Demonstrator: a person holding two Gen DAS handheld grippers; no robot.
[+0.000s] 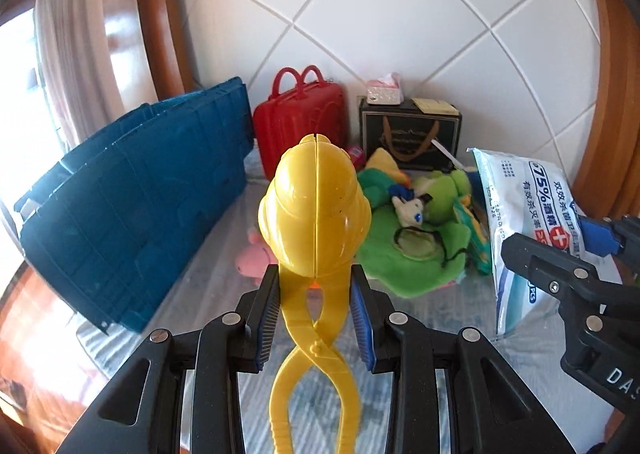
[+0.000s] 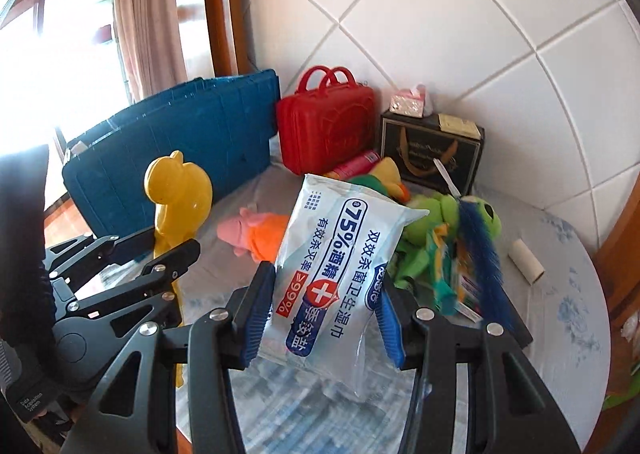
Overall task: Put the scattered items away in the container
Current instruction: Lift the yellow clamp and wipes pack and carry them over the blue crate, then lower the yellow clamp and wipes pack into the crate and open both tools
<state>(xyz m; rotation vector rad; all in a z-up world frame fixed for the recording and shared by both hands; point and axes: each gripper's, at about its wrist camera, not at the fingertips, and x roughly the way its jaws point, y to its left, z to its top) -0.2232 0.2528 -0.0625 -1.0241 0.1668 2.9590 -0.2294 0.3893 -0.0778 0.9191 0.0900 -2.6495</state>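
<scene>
My left gripper is shut on the crossed handles of a yellow duck-shaped mould tong, held up above the table; it also shows at the left of the right wrist view as the yellow tong. My right gripper is shut on a white and blue pack of wet wipes, lifted off the table; the same pack hangs at the right of the left wrist view. A blue crate stands on its side at the left.
On the cloth-covered table lie green plush toys, a pink plush and a paper roll. A red case and a black gift box stand against the tiled wall.
</scene>
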